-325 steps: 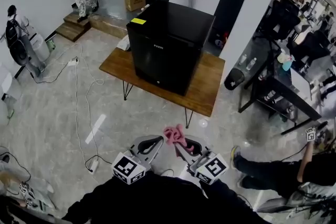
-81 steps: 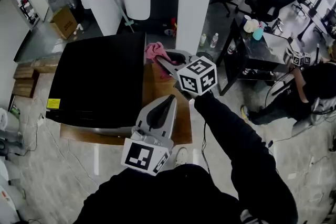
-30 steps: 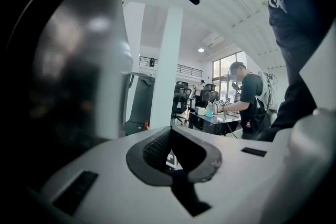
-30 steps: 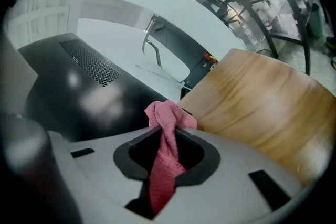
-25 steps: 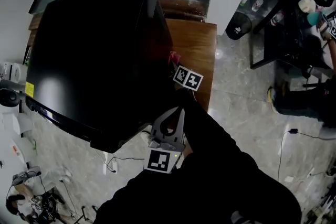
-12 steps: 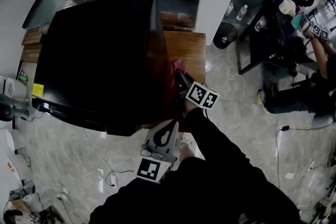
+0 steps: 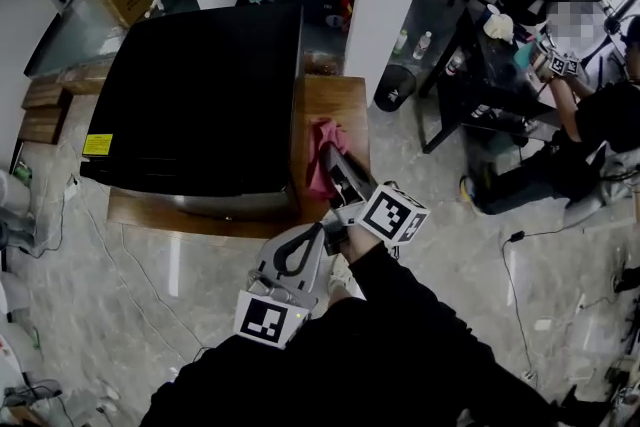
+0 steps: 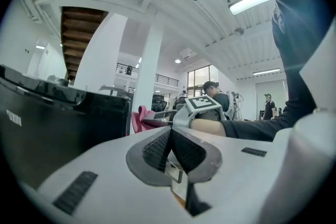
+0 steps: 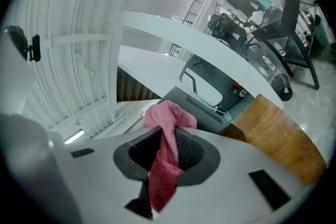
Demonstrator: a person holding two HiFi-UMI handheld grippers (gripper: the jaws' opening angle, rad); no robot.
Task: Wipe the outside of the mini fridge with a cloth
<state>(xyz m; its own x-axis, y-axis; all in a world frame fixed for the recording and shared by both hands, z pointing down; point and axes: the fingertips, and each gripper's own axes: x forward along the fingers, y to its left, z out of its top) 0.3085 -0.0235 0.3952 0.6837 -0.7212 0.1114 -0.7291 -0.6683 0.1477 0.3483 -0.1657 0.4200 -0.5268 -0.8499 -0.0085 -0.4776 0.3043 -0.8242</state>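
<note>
One pink cloth (image 7: pixel 318 177) in right gripper (image 7: pixel 330 153) beside mini fridge (image 7: pixel 195 105)

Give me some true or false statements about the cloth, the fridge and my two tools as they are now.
1. The right tool is shut on the pink cloth. True.
2. The left tool grips a second cloth. False: its jaws are together with nothing between them.
3. The mini fridge stands on a wooden table. True.
4. The cloth lies spread on top of the fridge. False: the right tool holds it beside the fridge's side wall, above the table.
5. The fridge is white. False: it is black.
</note>
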